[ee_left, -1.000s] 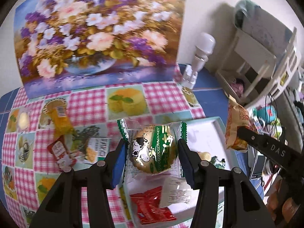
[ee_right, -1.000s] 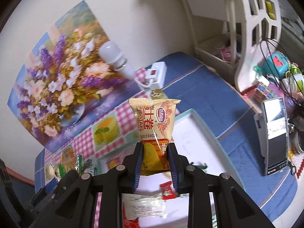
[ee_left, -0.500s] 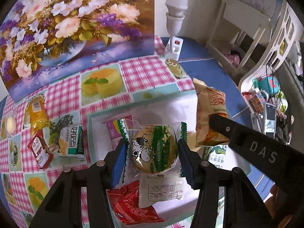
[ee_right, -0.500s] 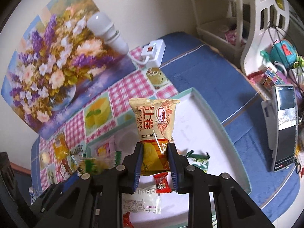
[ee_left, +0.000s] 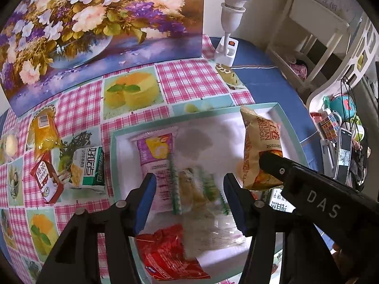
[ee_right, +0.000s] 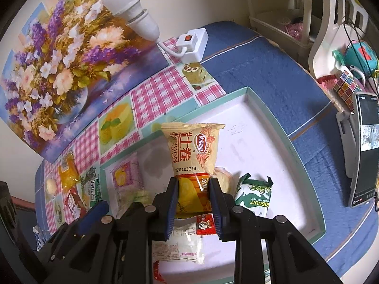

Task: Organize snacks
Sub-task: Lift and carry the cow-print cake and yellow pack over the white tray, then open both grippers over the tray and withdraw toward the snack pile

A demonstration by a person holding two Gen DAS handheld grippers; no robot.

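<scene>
Yellow-orange crinkled egg-roll packet (ee_right: pixel 193 158), upright

We see a glossy orange-and-cream plastic snack wrapper (ee_right: pixel 193 156) with a crimped top, and a shiny red foil-like packet (ee_left: pixel 169 254). The white tray with teal rim (ee_right: pixel 279 139) looks matt, like card. The pink checked tablecloth (ee_left: pixel 189 80) has a smooth, slightly glossy finish.
</scene>
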